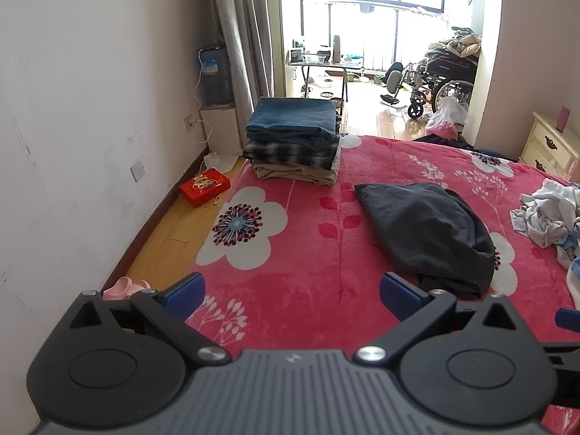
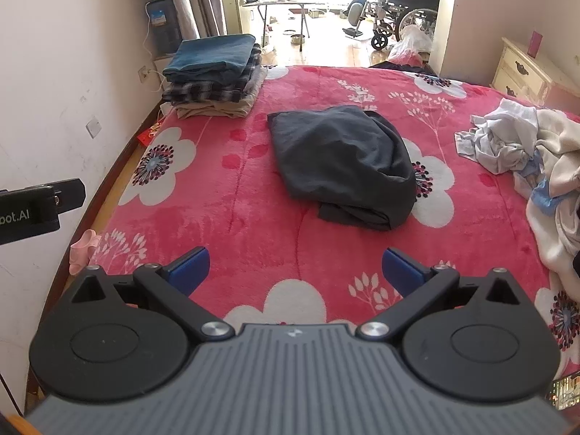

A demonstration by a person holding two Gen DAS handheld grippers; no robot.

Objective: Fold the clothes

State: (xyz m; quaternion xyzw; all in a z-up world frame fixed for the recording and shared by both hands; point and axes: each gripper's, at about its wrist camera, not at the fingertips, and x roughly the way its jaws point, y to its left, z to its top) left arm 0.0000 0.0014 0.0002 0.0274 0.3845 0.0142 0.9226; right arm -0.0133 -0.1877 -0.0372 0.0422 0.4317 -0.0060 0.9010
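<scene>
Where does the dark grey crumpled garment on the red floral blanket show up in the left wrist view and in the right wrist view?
Left wrist view: the dark grey crumpled garment lies right of centre, beyond the right-hand jaw.
Right wrist view: the garment lies near the centre, ahead of the open jaws.
Shared landmark: the stack of folded clothes topped by blue denim, up and left of the garment in both views.

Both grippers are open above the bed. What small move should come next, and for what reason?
Probably lower the right gripper toward the near edge of the dark grey garment. It lies crumpled and unfolded in the middle of the red blanket, and both grippers, the left gripper too, are open and empty, holding nothing.
</scene>
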